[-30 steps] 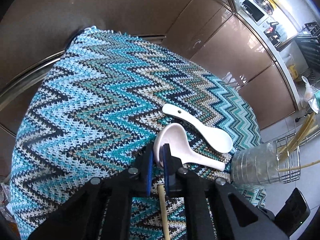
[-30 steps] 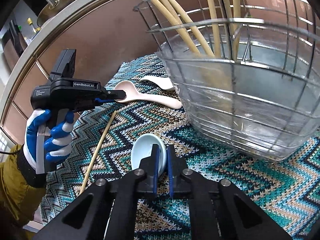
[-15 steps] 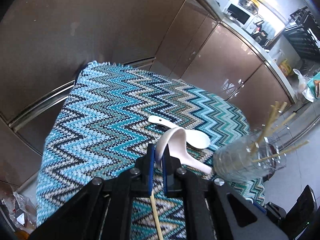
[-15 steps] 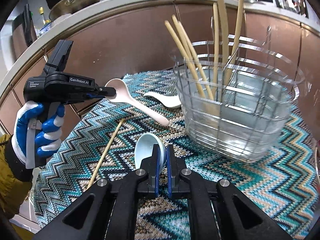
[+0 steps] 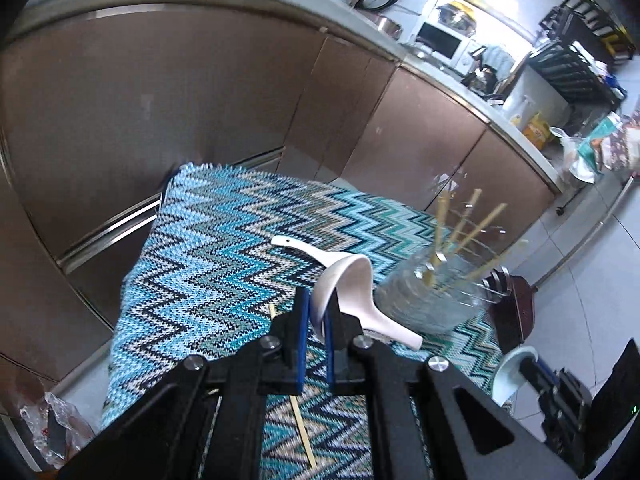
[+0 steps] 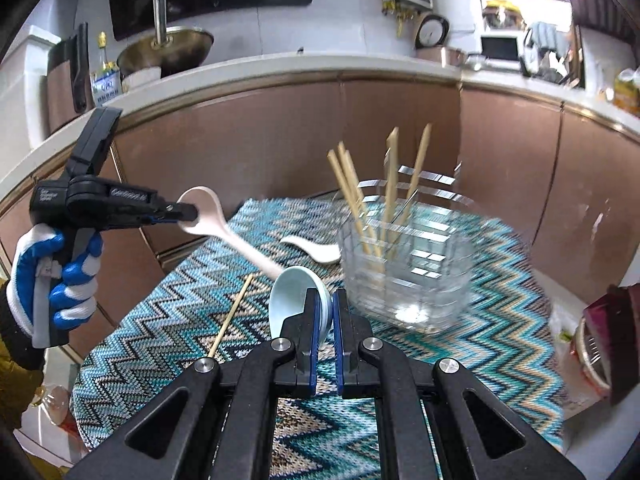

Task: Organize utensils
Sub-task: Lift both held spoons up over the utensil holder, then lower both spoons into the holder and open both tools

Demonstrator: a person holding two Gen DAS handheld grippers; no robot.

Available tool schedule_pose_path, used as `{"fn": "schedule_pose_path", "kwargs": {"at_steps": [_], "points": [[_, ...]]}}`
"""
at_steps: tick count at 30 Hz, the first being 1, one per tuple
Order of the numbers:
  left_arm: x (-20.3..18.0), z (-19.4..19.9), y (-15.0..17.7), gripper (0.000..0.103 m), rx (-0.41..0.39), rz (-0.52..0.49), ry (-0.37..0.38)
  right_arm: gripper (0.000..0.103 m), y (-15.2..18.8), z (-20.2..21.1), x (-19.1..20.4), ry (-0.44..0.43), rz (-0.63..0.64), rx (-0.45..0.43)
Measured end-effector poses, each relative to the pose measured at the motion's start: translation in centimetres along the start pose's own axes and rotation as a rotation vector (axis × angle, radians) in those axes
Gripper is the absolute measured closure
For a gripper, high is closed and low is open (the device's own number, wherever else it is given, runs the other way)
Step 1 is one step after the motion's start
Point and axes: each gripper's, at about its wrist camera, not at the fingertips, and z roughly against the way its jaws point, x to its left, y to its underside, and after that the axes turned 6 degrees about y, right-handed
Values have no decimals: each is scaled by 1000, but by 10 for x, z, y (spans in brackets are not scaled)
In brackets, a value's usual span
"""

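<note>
From your left wrist camera, your left gripper (image 5: 316, 320) has its jaws clamped on the rim of a pale pink ceramic soup spoon (image 5: 352, 296). The spoon's deep oval bowl sits tilted between the blue pads, and its short, thick handle slopes down and to the right, clear of the cloth. Beyond it a white ceramic spoon (image 5: 308, 250) lies flat on the zigzag teal cloth (image 5: 208, 248), with a small hole near the end of its handle. A single wooden chopstick (image 5: 302, 428) lies on the cloth under your gripper. To the right stands the clear utensil holder (image 5: 432, 300), blurred here, with several wooden chopsticks (image 5: 464, 228) leaning out of it. At the lower right edge you can see your right gripper (image 5: 532, 368) with a light blue spoon (image 5: 508, 372) at its tip.

From your right wrist camera, your right gripper (image 6: 326, 320) is clenched on the edge of the light blue spoon's (image 6: 292, 300) rounded bowl, which stands nearly upright above the cloth (image 6: 480, 332). Your left gripper (image 6: 184, 214), in your gloved left hand (image 6: 56, 280), holds the pink spoon (image 6: 224, 228) in the air, its handle pointing down toward the blue spoon. The white spoon (image 6: 316, 250) rests on the cloth just beside the holder (image 6: 408, 268), and the loose chopstick (image 6: 230, 316) lies on the cloth to the left.
</note>
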Motion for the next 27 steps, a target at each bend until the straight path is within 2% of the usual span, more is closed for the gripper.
{"fn": "schedule_pose_path", "kwargs": {"at_steps": [6,11,18,22,27], "points": [[-41,41,-7,97,-45,-72,20,97,-25,38,-19,59,-3,-112],[-84,56,-22,97,-73,-129,47,97,-57,64,-37,130,12,-232],[-145,37,-45,97,-80,-226,23,97,-89,70,-63,199,6,-346],[-175,18,-55,97,-84,-285,-1,97,-104,61,-75,226,12,-381],[-202,-4,-63,97,-92,-355,-87,97,-115,45,-89,238,6,-414]]}}
